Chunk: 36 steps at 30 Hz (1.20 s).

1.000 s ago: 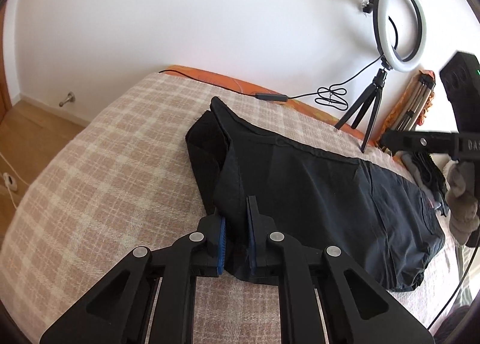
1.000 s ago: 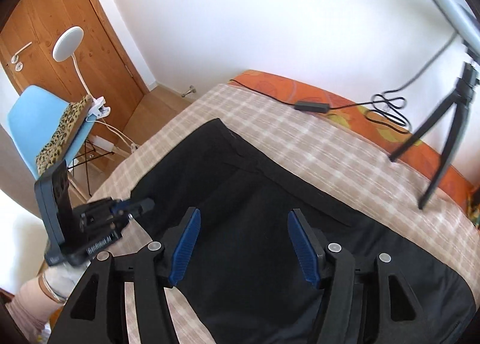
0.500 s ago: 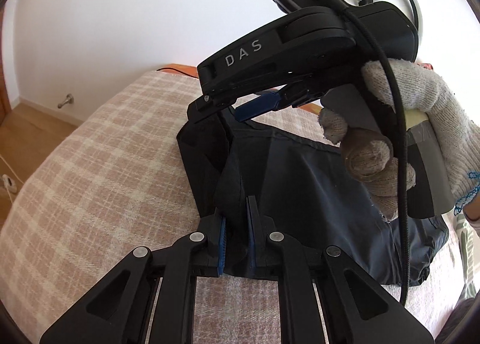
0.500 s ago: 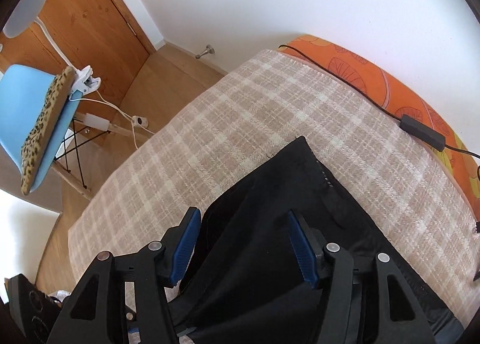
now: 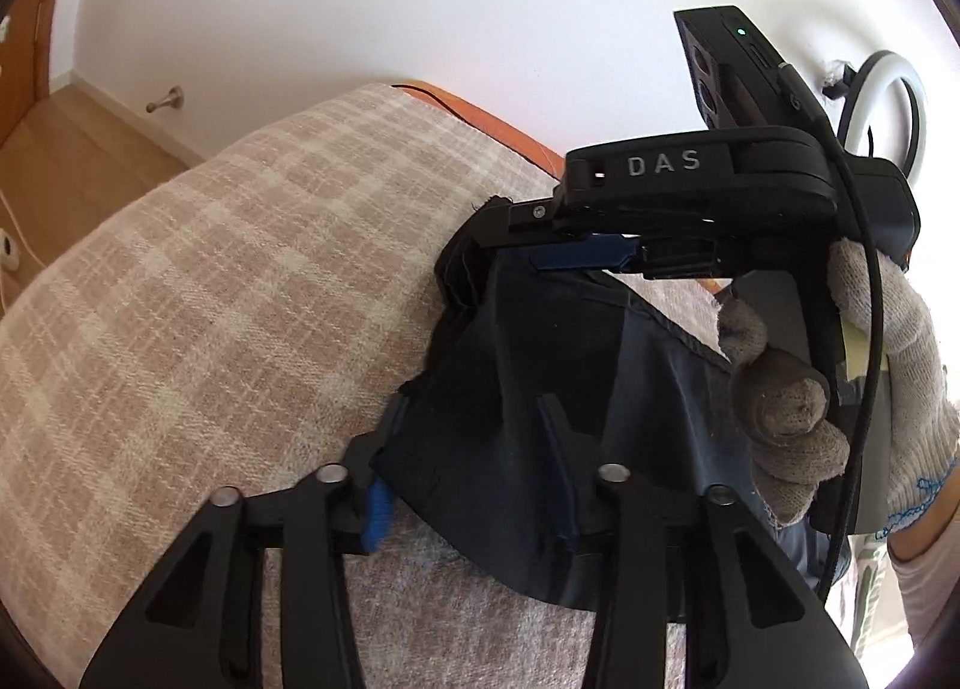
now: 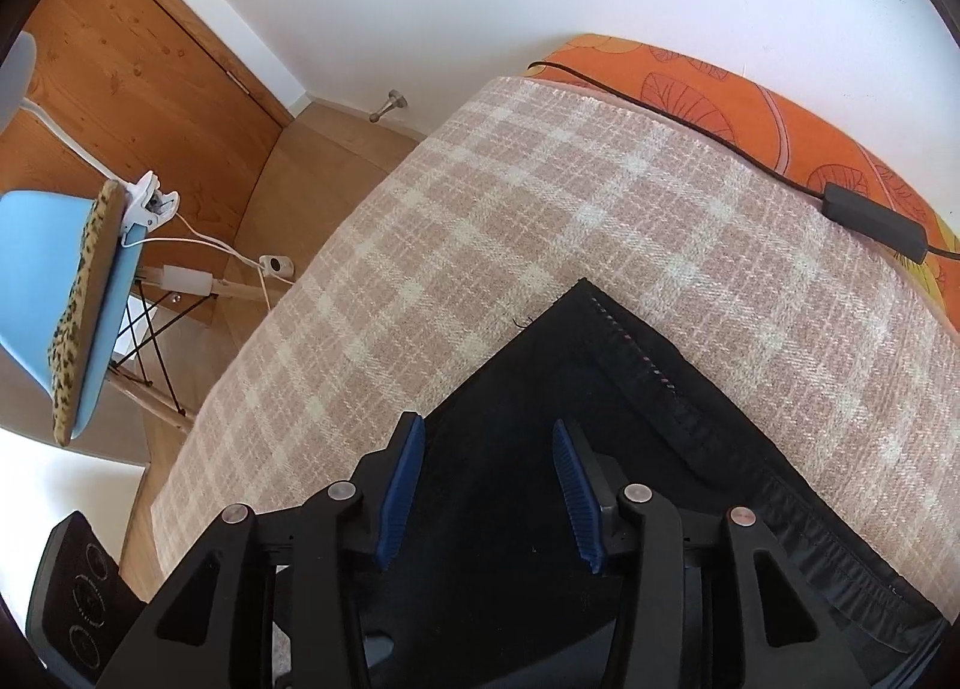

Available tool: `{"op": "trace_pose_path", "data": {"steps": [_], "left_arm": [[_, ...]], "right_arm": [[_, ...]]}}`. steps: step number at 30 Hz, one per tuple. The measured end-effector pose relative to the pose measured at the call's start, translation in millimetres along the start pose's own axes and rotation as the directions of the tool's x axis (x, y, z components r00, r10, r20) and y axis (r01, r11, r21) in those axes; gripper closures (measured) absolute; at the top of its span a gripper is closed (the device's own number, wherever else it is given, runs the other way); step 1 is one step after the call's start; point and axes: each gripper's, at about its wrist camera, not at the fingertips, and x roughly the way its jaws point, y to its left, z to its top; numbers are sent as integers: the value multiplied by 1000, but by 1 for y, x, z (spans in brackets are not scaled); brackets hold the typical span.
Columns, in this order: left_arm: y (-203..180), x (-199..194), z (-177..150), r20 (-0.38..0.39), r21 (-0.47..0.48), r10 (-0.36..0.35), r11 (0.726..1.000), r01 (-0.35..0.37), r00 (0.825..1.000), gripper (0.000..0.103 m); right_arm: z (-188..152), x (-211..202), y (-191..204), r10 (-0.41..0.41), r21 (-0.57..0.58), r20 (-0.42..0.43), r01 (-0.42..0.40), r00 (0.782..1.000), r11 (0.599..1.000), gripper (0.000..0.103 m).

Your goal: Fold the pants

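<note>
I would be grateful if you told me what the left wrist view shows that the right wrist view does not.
Only the left wrist view shows the ring light, the gloved hand carrying the right gripper, and the left gripper with dark cloth between its fingers.

Only the right wrist view shows the blue chair, the wooden door, and the cable's black box.

Both show the black pants on the checked blanket.
</note>
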Motion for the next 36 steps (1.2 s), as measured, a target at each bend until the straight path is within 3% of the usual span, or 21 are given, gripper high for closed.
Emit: {"op": "trace_pose_path", "data": {"steps": [3,10,14,17,19,22,24,30,31,32,34,36], "left_arm": [[-1,2,3,0,-8,-28,1000,28,1000,89],[-45,-16,-9,88,199,-29,980,11,996,95],[-64,-19,-16,105,286,-14,958,-16,994,95],[-68,-21,-18,112,303,2,952,-36,994,95],[-71,-21,-21,115,307,19,950,-54,993,95],[-73,-21,-27,111,297,50,951,-81,993,82],[-73,-18,-29,113,291,103,948,-132,988,52],[-78,-16,-32,93,294,79,950,-103,993,50],[-80,-16,-34,91,286,42,956,-66,995,50],[-81,-18,-34,91,279,8,960,-34,996,50],[-91,-25,-37,108,282,-25,959,-6,994,65],[-104,-27,-38,108,321,-42,947,5,993,89]], "right_arm": [[3,-7,4,-7,-23,7,7,1000,1000,48],[14,-8,13,-23,-49,-30,22,999,999,43],[16,-3,18,-93,-90,-54,88,994,992,45],[12,-1,10,-145,-91,-72,139,987,986,88],[7,-7,0,-111,-55,-57,108,992,993,97],[-1,-21,-10,-90,-31,-14,89,996,996,101],[-7,-33,-18,-60,-6,12,60,998,998,101],[-22,-66,-41,13,46,74,-16,997,999,102],[-23,-69,-45,8,52,75,-12,997,999,102],[-25,-70,-49,1,60,75,-6,997,998,102],[-28,-74,-56,2,79,79,-8,997,997,102],[-31,-77,-63,9,97,88,-17,996,995,102]]}}
